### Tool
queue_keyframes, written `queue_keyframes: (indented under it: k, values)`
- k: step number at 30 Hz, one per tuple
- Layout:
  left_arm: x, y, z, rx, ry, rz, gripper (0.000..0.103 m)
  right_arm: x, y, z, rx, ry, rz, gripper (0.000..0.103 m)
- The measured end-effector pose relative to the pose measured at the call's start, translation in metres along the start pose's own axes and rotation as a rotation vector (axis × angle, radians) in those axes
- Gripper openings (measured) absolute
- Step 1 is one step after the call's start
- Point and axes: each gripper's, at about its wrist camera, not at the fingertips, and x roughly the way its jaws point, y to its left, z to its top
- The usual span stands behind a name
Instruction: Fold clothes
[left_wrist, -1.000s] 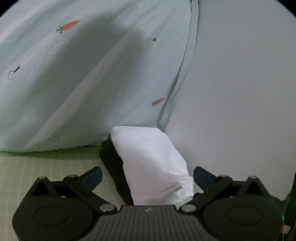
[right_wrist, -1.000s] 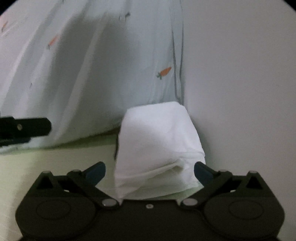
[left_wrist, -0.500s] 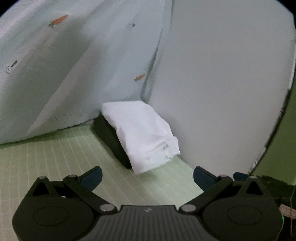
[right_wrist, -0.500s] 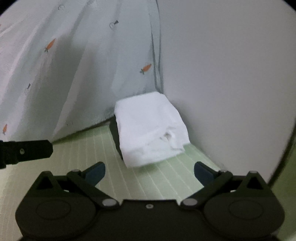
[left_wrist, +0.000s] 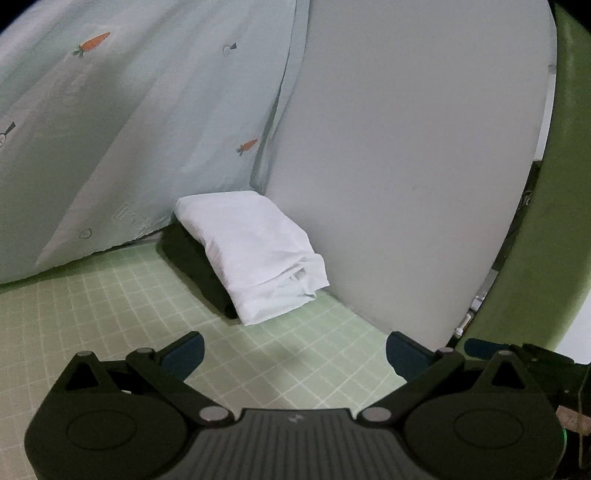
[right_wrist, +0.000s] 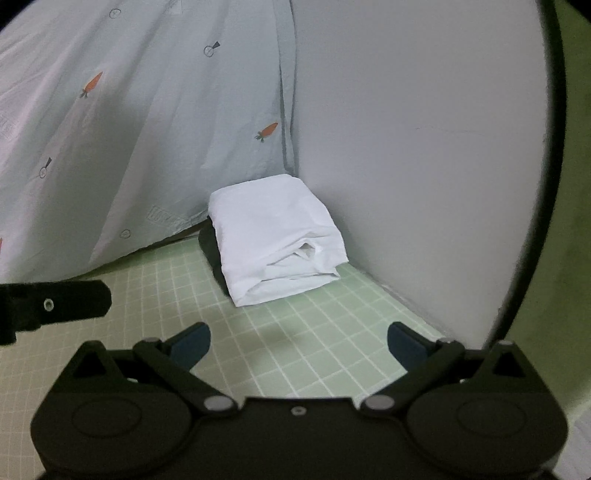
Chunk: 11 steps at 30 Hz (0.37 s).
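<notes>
Folded white garment (left_wrist: 255, 254) atop dark clothing (left_wrist: 195, 258) in a corner.
Left gripper (left_wrist: 294, 350) and right gripper (right_wrist: 298, 341) both spread wide, released.

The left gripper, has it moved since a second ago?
Yes. The left gripper has backed away from the folded white cloth, which then lay between its fingers.

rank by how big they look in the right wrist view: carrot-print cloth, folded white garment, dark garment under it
1. carrot-print cloth, largest by far.
2. folded white garment.
3. dark garment, smallest as seen; only an edge shows from under the white one, so its real size is unknown.
</notes>
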Motion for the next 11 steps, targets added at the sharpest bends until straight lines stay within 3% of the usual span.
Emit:
queue_keyframes:
  k: [11]
  values:
    - [-0.0019,-0.0040,0.0033,-0.003,-0.048,0.008,0.103,0.0053,-0.0023,0.0056,-0.020,-0.018,0.005,0.103]
